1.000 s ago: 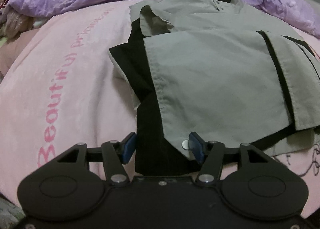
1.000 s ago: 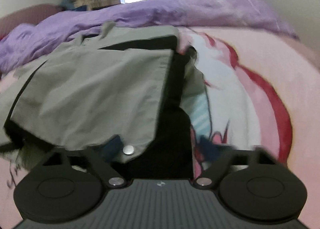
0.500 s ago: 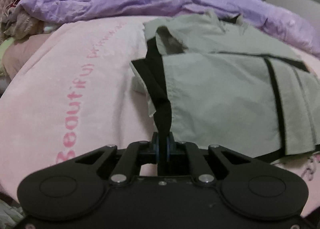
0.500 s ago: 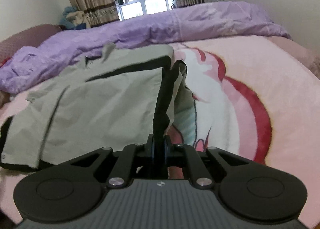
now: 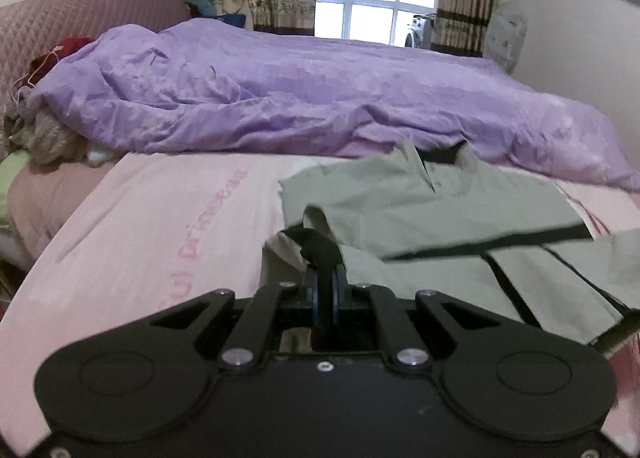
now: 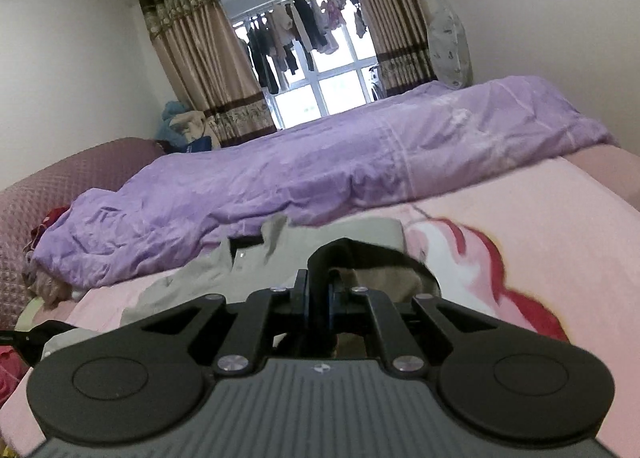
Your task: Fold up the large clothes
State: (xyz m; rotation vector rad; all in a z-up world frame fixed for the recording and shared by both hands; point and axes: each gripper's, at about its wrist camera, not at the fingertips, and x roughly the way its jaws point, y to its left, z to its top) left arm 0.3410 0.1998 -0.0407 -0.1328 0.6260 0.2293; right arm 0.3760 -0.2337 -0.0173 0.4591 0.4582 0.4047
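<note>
Grippers both clamped on fabric. Left gripper (image 5: 325,290) pinches a dark-lined hem corner of the grey-green shirt (image 5: 420,213); right gripper (image 6: 318,296) pinches the matching corner on the shirt's other side, a black fold arching over its closed jaws. Shirt lies on the pink blanket (image 5: 160,225), collar (image 5: 436,161) at the far end, close to the purple duvet (image 5: 300,97), hem at the near end in the jaws. Long axis runs from the grippers away toward the collar, so the body of the garment lies ahead of and below both sets of jaws. Each hand sits equally near its own corner; neither is favoured. Likely next move: carry the hem forward over the body toward the collar, keeping both corners level.
</note>
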